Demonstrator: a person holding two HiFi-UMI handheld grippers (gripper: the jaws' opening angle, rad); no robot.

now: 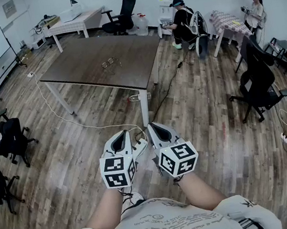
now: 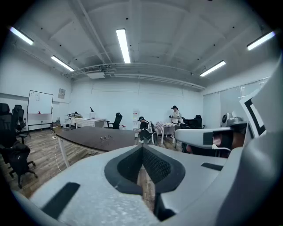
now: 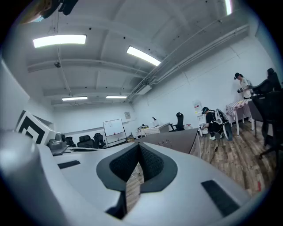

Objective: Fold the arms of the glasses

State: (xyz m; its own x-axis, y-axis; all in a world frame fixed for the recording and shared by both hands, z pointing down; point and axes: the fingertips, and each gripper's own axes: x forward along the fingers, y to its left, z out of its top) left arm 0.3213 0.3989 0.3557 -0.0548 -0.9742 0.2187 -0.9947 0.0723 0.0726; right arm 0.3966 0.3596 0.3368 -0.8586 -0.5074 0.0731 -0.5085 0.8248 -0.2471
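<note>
Head view shows the glasses lying near the middle of the table, well apart from the person, so I judge the folding has not begun and the tools are simply carried low by the body. There the left gripper is pinched together on nothing. Just beside it, the right gripper is likewise clenched and empty.

Far ahead of the left gripper and the right gripper, the glasses on the desk were too small to tell whether their arms stood open or folded. The person's hands were hidden under both grippers. In the left gripper view, the right gripper ran off the right edge.
</note>
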